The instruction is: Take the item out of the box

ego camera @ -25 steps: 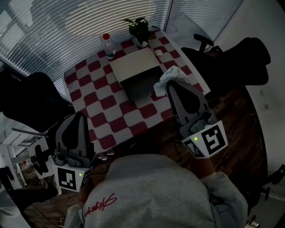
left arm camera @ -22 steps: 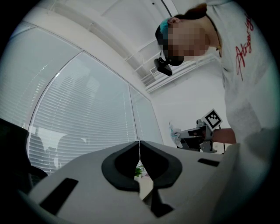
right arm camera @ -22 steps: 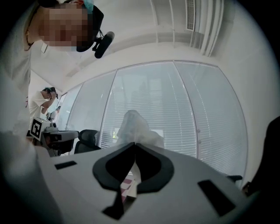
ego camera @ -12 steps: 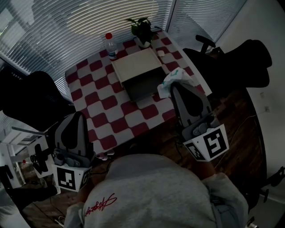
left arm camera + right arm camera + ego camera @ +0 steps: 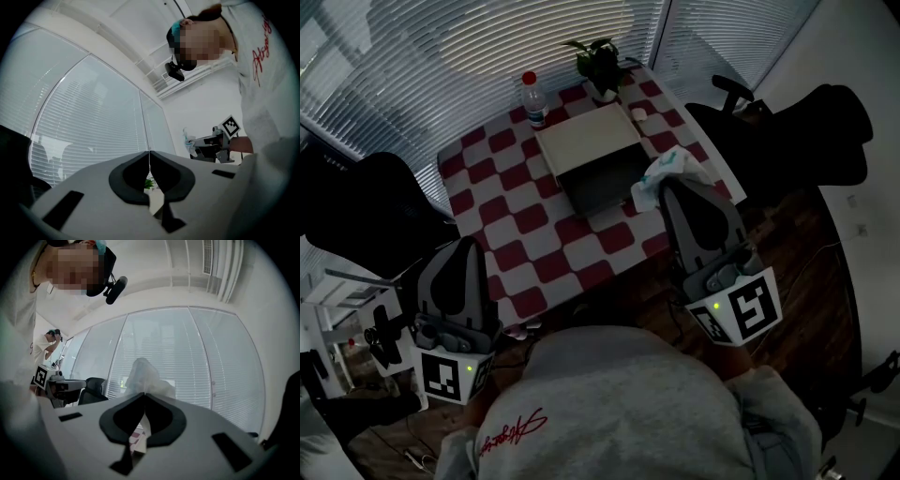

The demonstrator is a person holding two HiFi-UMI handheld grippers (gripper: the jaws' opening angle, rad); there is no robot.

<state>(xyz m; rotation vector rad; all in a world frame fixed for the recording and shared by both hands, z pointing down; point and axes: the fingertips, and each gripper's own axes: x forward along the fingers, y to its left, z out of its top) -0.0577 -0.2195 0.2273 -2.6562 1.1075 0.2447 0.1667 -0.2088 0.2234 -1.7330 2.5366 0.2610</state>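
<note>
An open box [image 5: 598, 178] with a cream lid [image 5: 586, 136] stands on the red-and-white checked table [image 5: 534, 234]. My right gripper [image 5: 667, 186] hovers just right of the box, over the table's right edge, shut on a crumpled white and teal item [image 5: 661, 171]. In the right gripper view the item [image 5: 143, 376] bulges up above the closed gripper [image 5: 144, 394]. My left gripper [image 5: 465, 247] hangs off the table's near left corner; its gripper [image 5: 150, 157] is shut with nothing in it. The left gripper view also catches the item [image 5: 189, 140].
A water bottle [image 5: 532, 98], a potted plant [image 5: 598, 64] and a small white object [image 5: 637, 113] stand at the table's far edge. Black office chairs flank the table at left [image 5: 356, 211] and right [image 5: 806, 131]. Window blinds [image 5: 441, 56] run behind.
Both grippers hold their places; only the head view has shifted slightly. The item stays in the right gripper.
</note>
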